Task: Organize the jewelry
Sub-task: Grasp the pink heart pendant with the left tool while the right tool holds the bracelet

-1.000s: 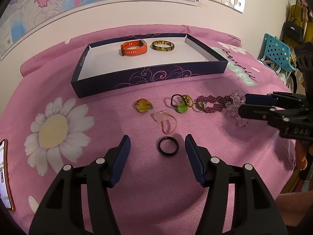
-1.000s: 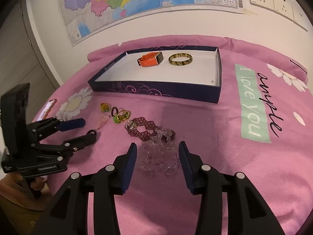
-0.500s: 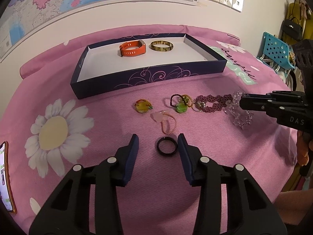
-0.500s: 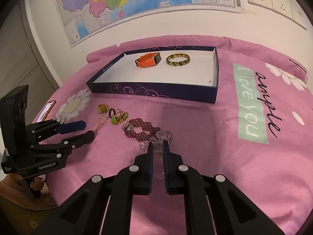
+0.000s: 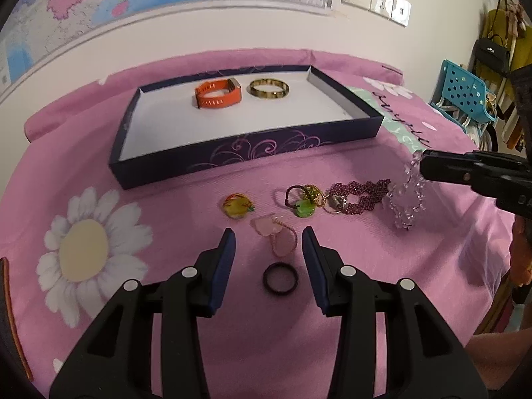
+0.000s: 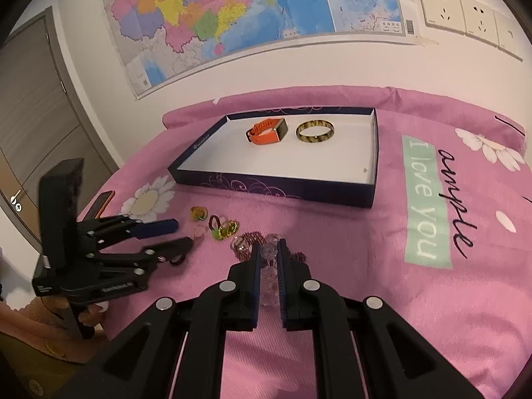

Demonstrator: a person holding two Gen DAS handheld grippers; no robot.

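A dark blue tray (image 5: 266,153) (image 6: 276,188) holds an orange watch band (image 5: 217,94) and a tortoise bangle (image 5: 269,88). On the pink cloth lie a black ring (image 5: 280,279), a pink heart ring (image 5: 277,236), a yellow ring (image 5: 236,206), a green-and-gold ring cluster (image 5: 304,199) and a purple beaded bracelet (image 5: 359,194). My left gripper (image 5: 268,244) is open around the black ring. My right gripper (image 6: 267,251) (image 5: 424,166) is shut on a clear crystal bracelet (image 5: 407,196) (image 6: 268,277), which hangs lifted from its tips.
A phone (image 5: 10,316) lies at the cloth's left edge. A wall with a map and sockets (image 5: 375,0) stands behind the tray. A blue basket (image 5: 464,96) and hanging bags are at the far right. A door (image 6: 40,116) is at the left.
My right gripper shut on the clear crystal bracelet and lifted it off the cloth. My left gripper narrowed its opening and moved forward over the black ring.
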